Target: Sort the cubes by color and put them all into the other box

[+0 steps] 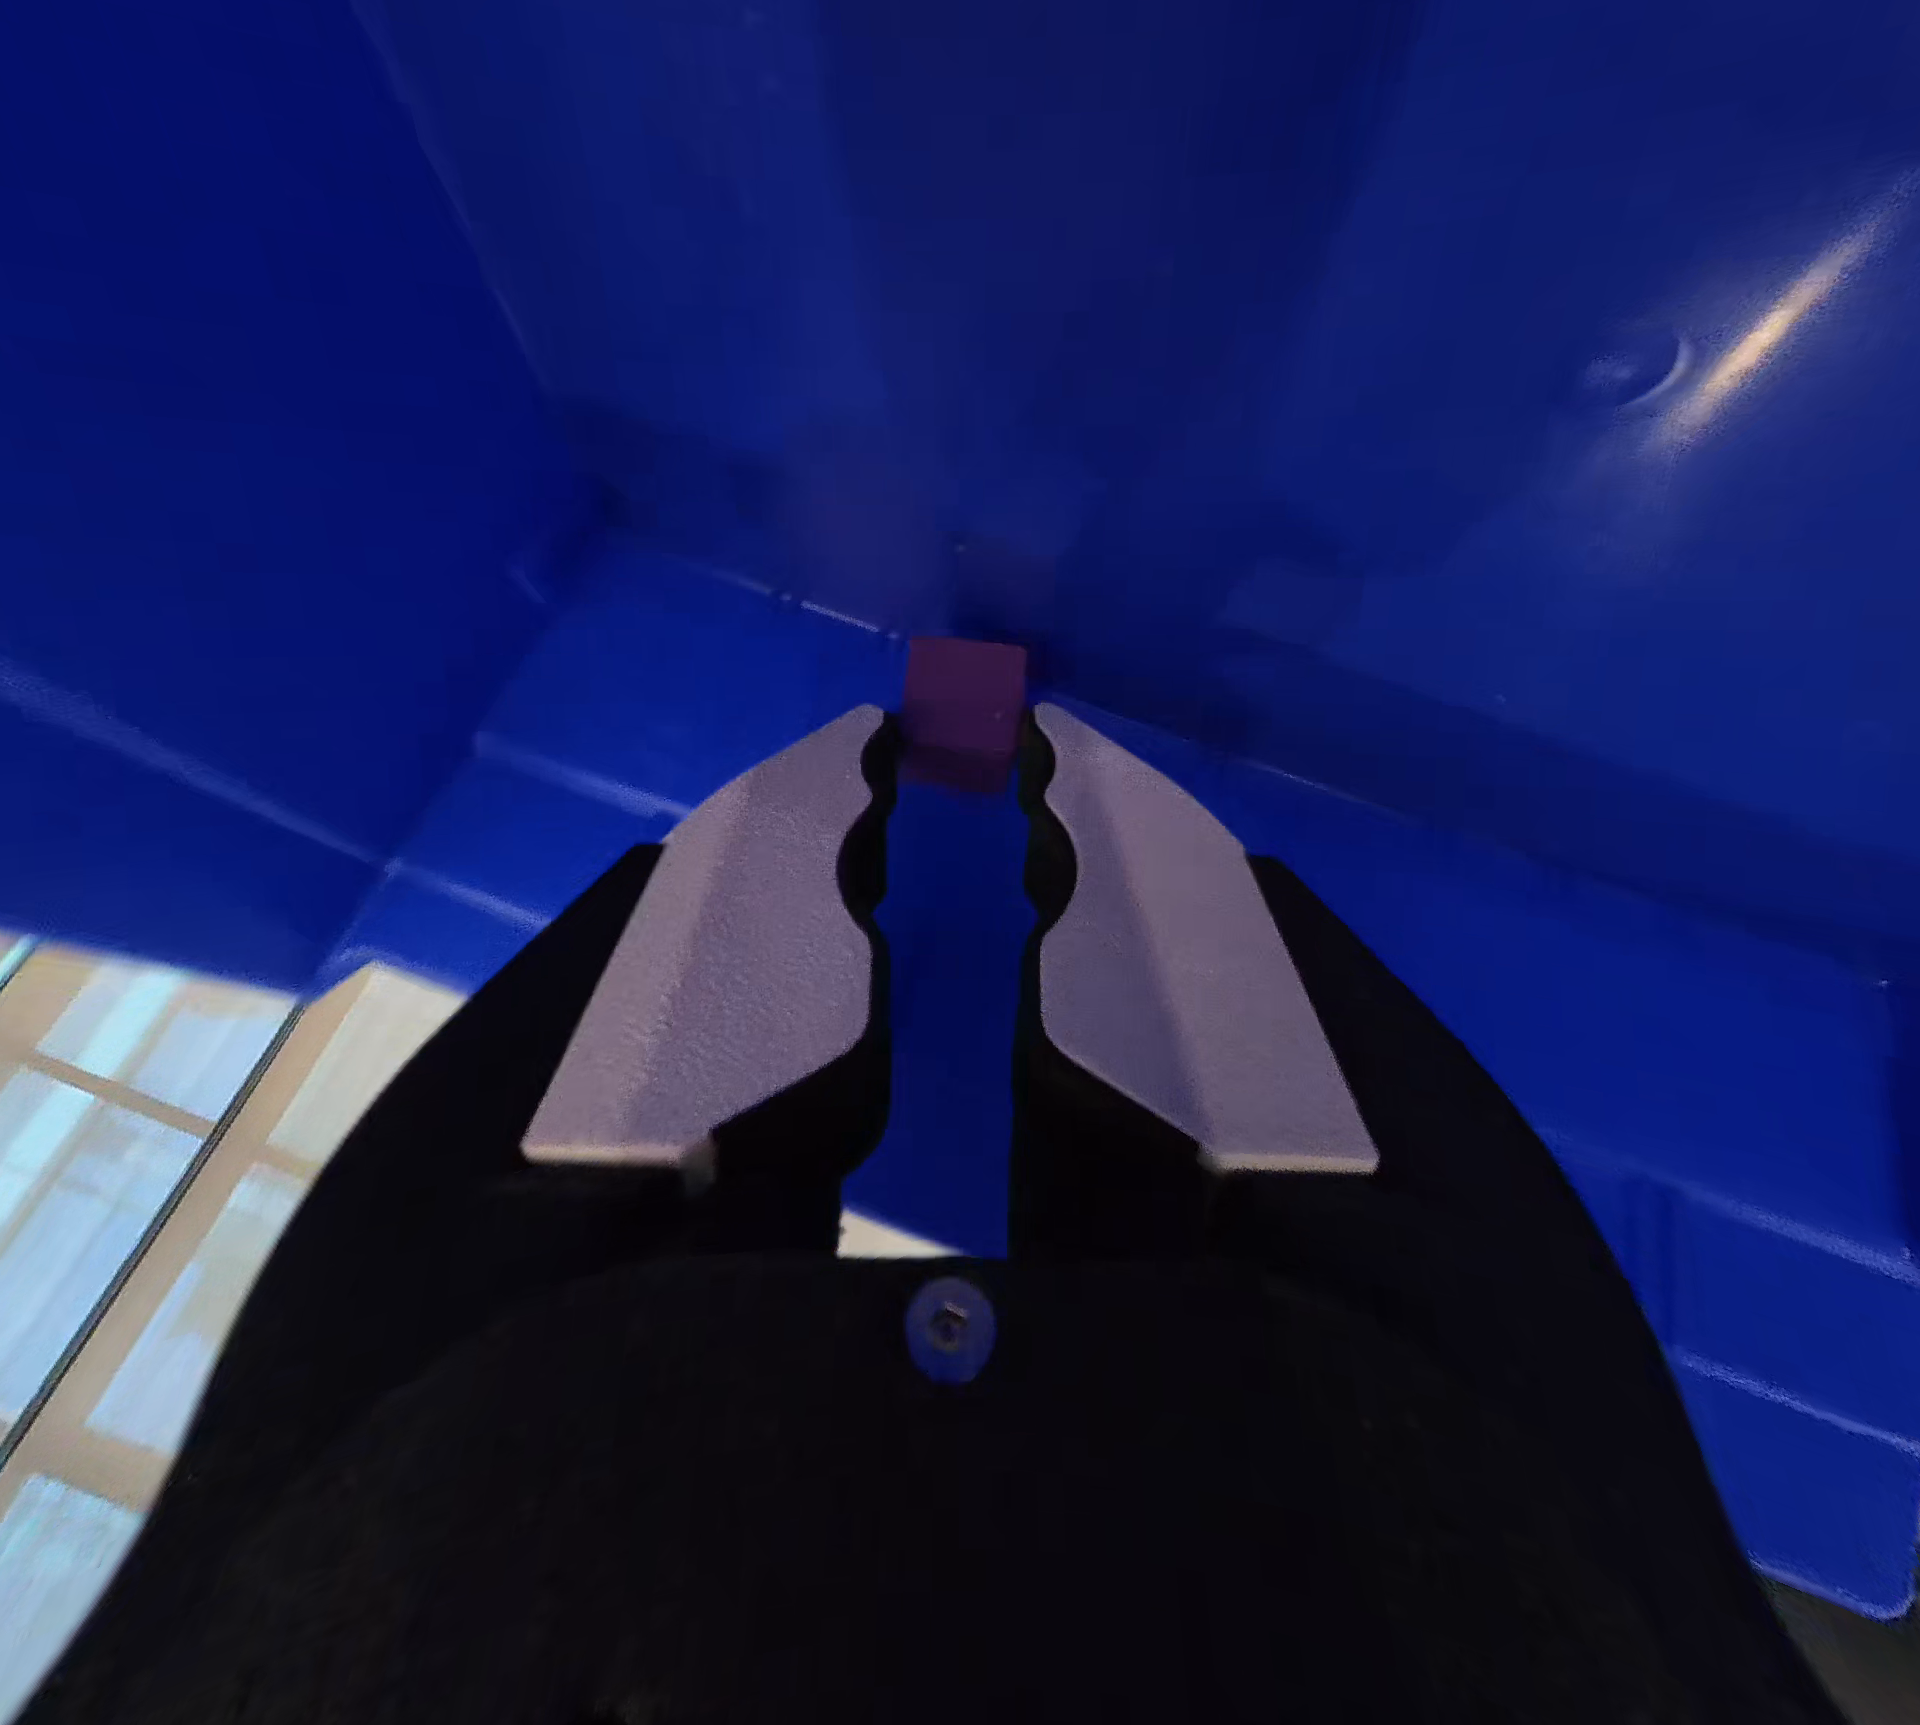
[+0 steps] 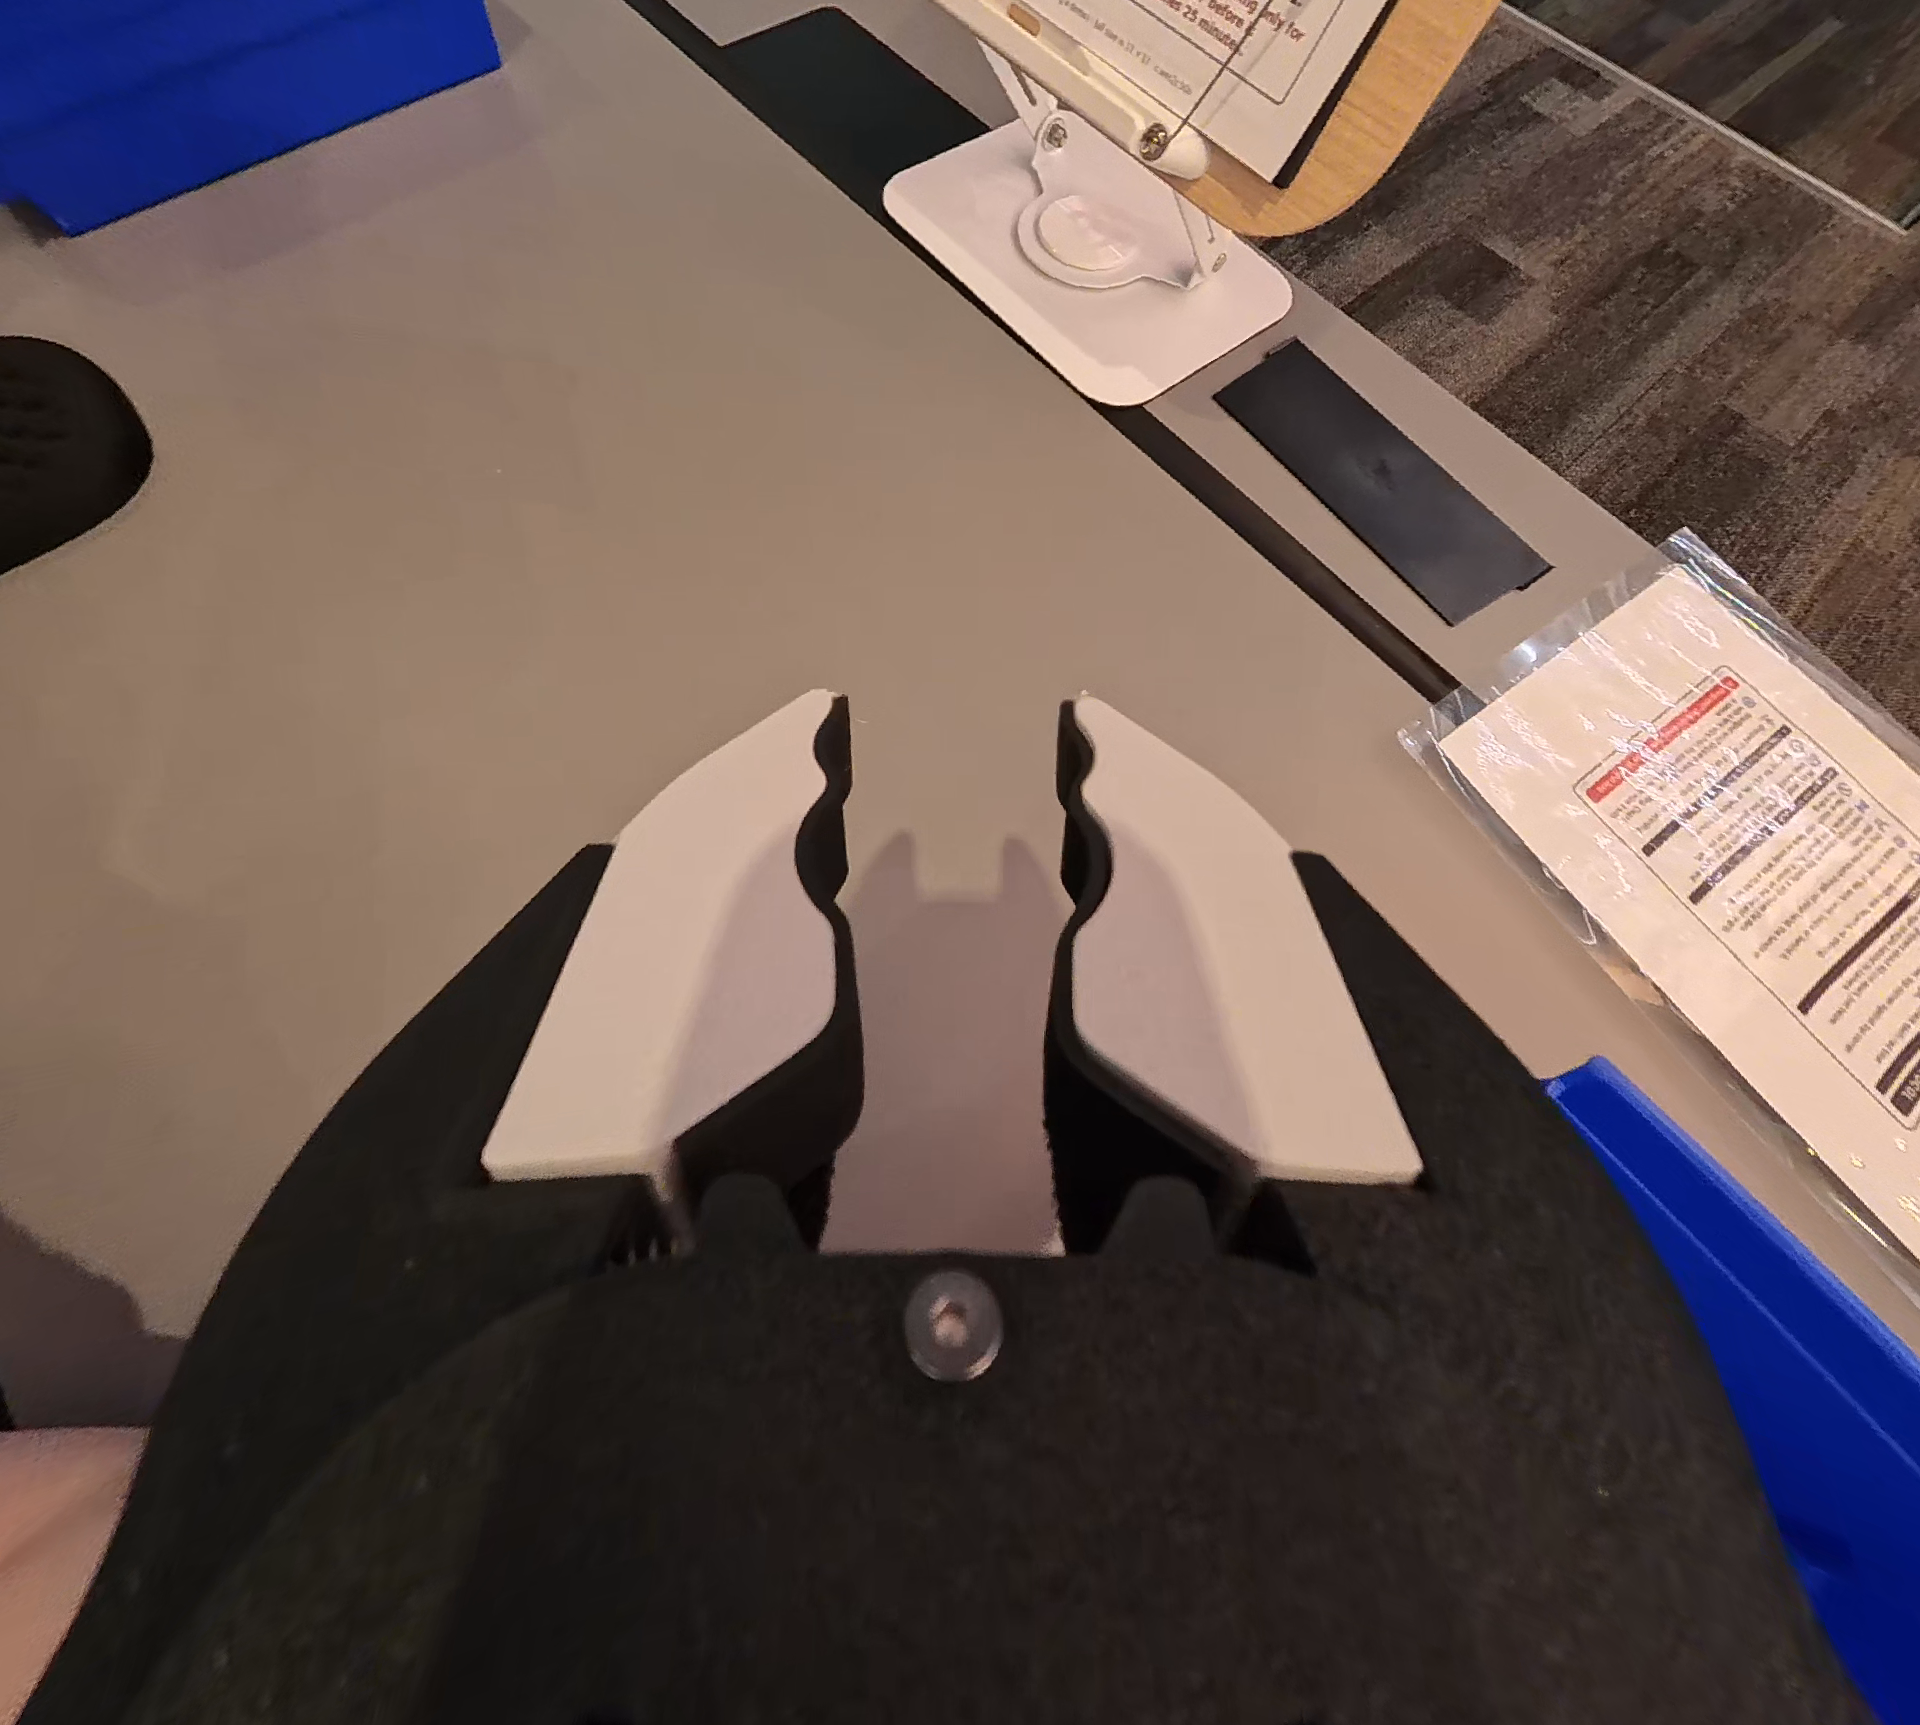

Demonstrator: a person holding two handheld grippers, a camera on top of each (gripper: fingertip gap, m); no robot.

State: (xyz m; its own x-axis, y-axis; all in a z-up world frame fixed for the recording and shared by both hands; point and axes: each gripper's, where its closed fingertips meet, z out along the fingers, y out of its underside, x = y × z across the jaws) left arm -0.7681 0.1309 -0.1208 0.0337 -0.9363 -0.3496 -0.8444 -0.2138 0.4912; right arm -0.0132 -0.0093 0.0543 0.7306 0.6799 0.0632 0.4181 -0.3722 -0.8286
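Left wrist view: my left gripper (image 1: 958,719) pinches a purple cube (image 1: 962,707) at its fingertips, deep inside a blue box (image 1: 1351,325) near the corner; so shallow a grip could let it slip or twist out. Right wrist view: my right gripper (image 2: 956,709) hangs part-open and empty over the grey table (image 2: 520,480), another blue box (image 2: 229,34) far left.
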